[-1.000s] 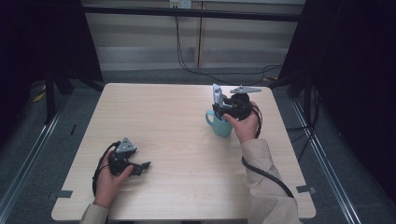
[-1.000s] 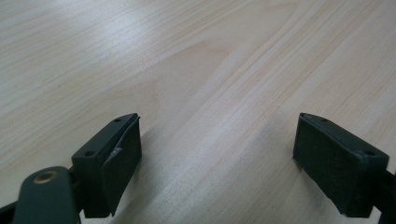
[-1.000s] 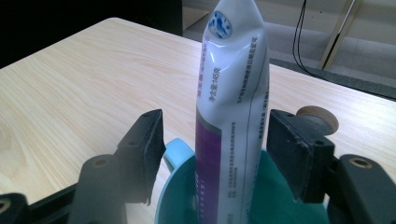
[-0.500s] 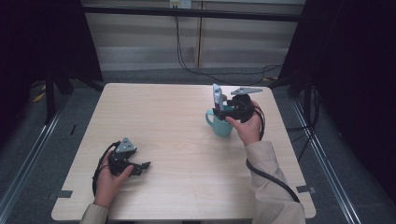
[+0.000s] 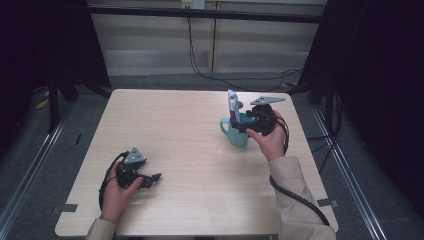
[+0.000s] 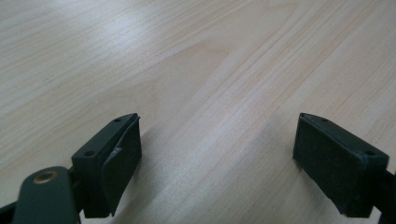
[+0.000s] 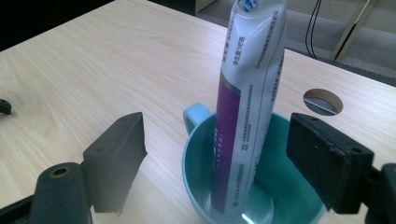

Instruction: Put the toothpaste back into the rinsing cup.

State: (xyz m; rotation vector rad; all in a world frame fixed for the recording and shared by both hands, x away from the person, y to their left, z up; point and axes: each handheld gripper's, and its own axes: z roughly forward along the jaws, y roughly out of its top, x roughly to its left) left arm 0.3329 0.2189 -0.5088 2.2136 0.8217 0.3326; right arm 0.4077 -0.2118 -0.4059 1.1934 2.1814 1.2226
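The right gripper point(image 7: 217, 161) has just been opening. Its fingers point(image 7: 116, 158) stand wide on both sides of the tube point(image 7: 247, 93) and do not press it. The tube stands nearly upright in the cup point(image 5: 239, 134), on the far right of the tabletop point(image 5: 190, 150). So the tube looks put away; only pulling back is left. The left gripper point(image 5: 150, 178) rests near left, open with nothing in it.

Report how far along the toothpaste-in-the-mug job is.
Done: the toothpaste tube stands upright inside the teal mug. In hand: the right gripper has just been opening, its fingers now clear of the tube on both sides. Left: probably only drawing that gripper away. The left gripper rests open on the table.
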